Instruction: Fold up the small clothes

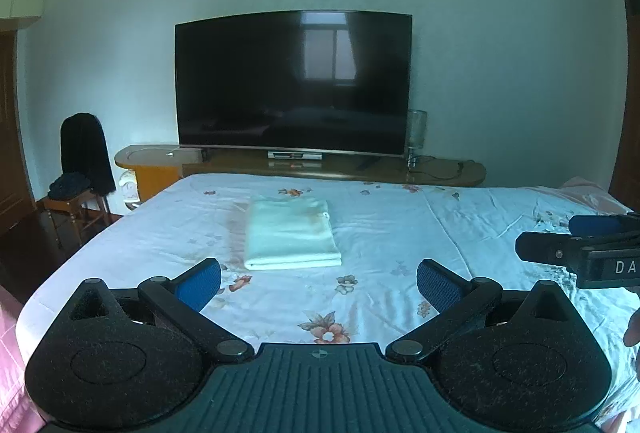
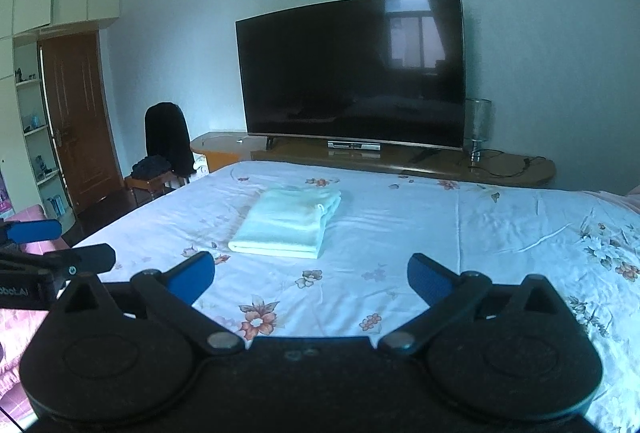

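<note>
Pale garment [image 1: 292, 235] lies folded flat, mid-bed on floral sheet [image 1: 380, 233], far of both claws. Left gripper [image 1: 319, 283] spread, empty. Right gripper [image 2: 311, 279] spread, empty, apart from garment; fold judged complete.

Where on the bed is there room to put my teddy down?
Lots of room. The bed sheet is bare right of the folded cloth, out to the pink blanket. It is also bare between the cloth and both open grippers. The TV shelf behind is more crowded, with a lamp and cables.
</note>
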The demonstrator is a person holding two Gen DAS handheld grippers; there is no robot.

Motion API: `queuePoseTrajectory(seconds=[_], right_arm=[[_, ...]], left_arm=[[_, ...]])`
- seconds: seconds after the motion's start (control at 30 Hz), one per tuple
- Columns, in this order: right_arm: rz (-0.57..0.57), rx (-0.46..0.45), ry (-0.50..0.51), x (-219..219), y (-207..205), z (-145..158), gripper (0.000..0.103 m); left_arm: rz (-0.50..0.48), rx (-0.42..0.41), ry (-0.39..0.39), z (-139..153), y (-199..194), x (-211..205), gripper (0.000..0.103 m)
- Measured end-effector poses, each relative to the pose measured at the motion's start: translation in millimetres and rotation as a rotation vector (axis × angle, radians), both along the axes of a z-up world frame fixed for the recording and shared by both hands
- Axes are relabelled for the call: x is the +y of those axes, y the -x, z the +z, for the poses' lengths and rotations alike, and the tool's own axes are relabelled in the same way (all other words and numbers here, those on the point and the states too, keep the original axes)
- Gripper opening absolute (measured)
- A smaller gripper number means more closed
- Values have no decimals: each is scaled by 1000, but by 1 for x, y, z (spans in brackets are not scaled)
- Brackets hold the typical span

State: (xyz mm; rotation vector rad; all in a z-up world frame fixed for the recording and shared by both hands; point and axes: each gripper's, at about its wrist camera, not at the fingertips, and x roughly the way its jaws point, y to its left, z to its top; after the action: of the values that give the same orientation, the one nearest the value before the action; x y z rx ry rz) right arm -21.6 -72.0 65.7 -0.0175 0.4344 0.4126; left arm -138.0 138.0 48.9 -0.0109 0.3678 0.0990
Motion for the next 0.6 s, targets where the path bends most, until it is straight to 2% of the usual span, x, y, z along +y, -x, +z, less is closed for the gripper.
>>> queuePoseTrajectory(seconds=[0.6], right_arm=[[-14,-18,-9,-3,3,5,103]], left_arm=[[-14,-1,-18,3,-4,-4,103]])
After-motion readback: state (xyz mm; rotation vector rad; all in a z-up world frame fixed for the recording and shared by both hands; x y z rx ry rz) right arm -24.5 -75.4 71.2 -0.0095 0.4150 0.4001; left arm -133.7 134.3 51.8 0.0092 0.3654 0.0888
